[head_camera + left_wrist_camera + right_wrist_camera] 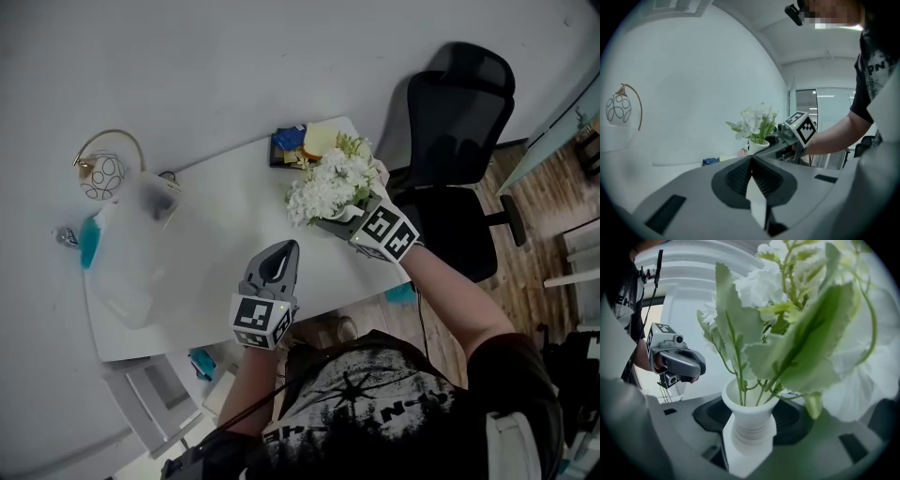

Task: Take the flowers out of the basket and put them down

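Note:
White flowers [328, 187] with green leaves stand in a small white vase [750, 420]. My right gripper [336, 221] is shut on the vase's neck, over the right part of the white table [234, 216]. I cannot tell whether the vase touches the table. The bouquet [787, 310] fills most of the right gripper view. My left gripper [281, 251] hovers near the table's front edge, shut, with nothing between its jaws. In the left gripper view the flowers [754, 123] and the right gripper [787, 140] show beyond its tips [751, 161]. No basket is in view.
A black office chair [459, 122] stands right of the table. A gold-arched ornament [103, 173] and a clear plastic bag [141, 253] take up the table's left side. Blue and yellow items [305, 142] lie at the back edge, behind the flowers.

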Motion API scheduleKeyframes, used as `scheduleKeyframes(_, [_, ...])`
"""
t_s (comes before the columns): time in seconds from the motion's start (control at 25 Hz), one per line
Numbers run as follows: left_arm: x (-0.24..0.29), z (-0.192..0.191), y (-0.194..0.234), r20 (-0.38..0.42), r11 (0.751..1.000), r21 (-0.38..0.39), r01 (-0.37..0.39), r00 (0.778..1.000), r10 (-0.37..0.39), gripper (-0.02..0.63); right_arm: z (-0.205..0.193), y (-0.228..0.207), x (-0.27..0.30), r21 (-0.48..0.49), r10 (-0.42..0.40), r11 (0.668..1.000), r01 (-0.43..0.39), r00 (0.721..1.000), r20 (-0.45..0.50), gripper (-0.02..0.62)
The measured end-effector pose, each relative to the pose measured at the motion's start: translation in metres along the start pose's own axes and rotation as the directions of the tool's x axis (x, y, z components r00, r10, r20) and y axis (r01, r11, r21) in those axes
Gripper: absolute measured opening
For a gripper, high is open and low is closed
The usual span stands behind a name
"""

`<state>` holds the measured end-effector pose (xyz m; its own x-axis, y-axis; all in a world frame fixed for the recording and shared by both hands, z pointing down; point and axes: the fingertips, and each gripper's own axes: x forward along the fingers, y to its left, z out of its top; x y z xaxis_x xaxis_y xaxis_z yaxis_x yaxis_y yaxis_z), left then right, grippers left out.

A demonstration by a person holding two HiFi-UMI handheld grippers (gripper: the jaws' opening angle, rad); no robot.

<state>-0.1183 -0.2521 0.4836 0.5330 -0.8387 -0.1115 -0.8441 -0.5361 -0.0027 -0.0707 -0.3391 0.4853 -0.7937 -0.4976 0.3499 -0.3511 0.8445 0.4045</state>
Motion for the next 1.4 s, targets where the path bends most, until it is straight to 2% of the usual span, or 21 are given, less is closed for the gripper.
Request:
scheduleKeyframes(0.28, [0.013,-0.017,-0.002,-0.034,1.000,-0.021,0.007,0.999,-0.008,0.011,-0.045,0.008,0.005,0.054,-0.024,0.998,0.027,0.999,-0.043,0.258])
scheduleKeyframes(0.4, [0.012,-0.019,-0.002,-0.037,1.000,-0.026,0.001,0.999,-0.002,0.011,-0.059,0.010,0.007,0.076,-0.042,0.996,0.044,0.999,-0.031,0.258])
scheduleKeyframes(0.6, [0.012,-0.027,0.003,-0.056,1.000,-0.027,-0.006,0.998,0.004,0.011,-0.057,0.006,0.009,0.101,-0.086,0.992,0.082,0.996,0.034,0.258])
scheduleKeyframes(0.88, [0.006,-0.029,-0.004,-0.063,1.000,-0.028,-0.006,0.998,0.004,0.011,-0.058,0.004,0.011,0.112,-0.133,0.986,0.126,0.990,0.053,0.258])
scheduleKeyframes(1.24, [0.004,-0.034,-0.014,-0.078,0.999,-0.047,0.012,0.997,-0.015,0.011,-0.064,0.000,0.014,0.177,-0.135,0.977,0.124,0.989,0.053,0.258])
scheduleKeyframes(1.4, [0.005,-0.033,-0.017,-0.080,0.999,-0.048,0.021,0.996,-0.025,0.011,-0.068,-0.003,0.015,0.184,-0.159,0.971,0.150,0.987,0.032,0.264])
